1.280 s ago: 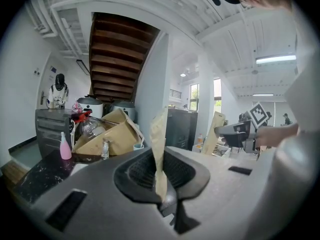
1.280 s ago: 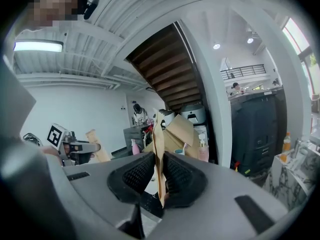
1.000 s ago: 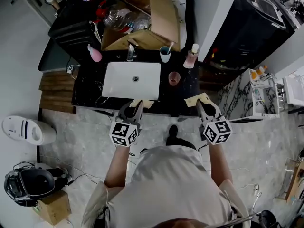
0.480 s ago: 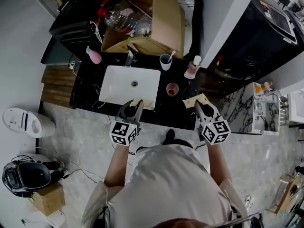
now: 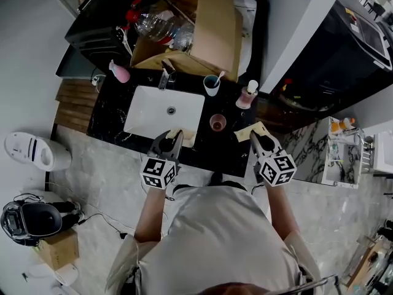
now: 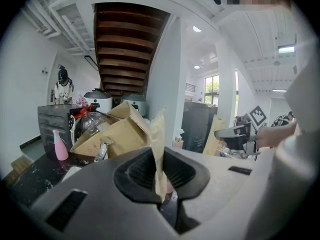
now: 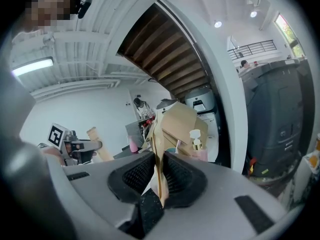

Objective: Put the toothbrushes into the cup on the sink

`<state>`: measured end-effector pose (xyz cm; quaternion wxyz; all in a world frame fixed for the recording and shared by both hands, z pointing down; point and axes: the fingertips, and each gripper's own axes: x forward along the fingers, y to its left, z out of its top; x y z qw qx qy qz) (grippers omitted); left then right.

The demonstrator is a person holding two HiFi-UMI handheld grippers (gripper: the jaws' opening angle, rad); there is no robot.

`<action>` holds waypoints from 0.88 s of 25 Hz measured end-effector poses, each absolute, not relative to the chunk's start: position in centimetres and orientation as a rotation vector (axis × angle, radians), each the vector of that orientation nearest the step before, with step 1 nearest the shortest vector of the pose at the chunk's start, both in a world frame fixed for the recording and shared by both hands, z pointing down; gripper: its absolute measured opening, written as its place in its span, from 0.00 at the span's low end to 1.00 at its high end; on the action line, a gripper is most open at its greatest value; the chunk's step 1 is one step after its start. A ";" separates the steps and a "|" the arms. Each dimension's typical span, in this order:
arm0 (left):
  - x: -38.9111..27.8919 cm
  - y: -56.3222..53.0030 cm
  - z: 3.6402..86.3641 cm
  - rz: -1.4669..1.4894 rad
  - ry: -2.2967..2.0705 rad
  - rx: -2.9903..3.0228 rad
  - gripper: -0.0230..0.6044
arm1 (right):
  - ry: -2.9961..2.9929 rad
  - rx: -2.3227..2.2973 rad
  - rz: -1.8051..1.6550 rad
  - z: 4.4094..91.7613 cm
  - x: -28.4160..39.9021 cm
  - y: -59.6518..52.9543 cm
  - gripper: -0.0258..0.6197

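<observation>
A white sink is set in a black counter. Behind it stands a blue cup holding one white toothbrush; a pink cup sits to the sink's right. My left gripper is over the counter's front edge by the sink, shut on a flat tan paper packet, which stands upright between the jaws. My right gripper is at the counter's right front, shut on a second tan packet, also pinched upright. What the packets hold is hidden.
An open cardboard box with plastic bottles stands behind the faucet. A pink bottle sits at the counter's back left, a pump soap bottle at the back right. A white wall column rises on the right.
Both grippers have moved forward with their packets, from just short of the counter to over its front edge. Their grips have not changed.
</observation>
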<state>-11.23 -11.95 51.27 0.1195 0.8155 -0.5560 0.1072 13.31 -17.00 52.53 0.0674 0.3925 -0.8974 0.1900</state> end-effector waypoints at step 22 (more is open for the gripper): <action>-11.1 -15.3 52.4 0.339 -1.526 2.405 0.09 | -2.630 1.187 0.594 54.3 11.3 -17.8 0.15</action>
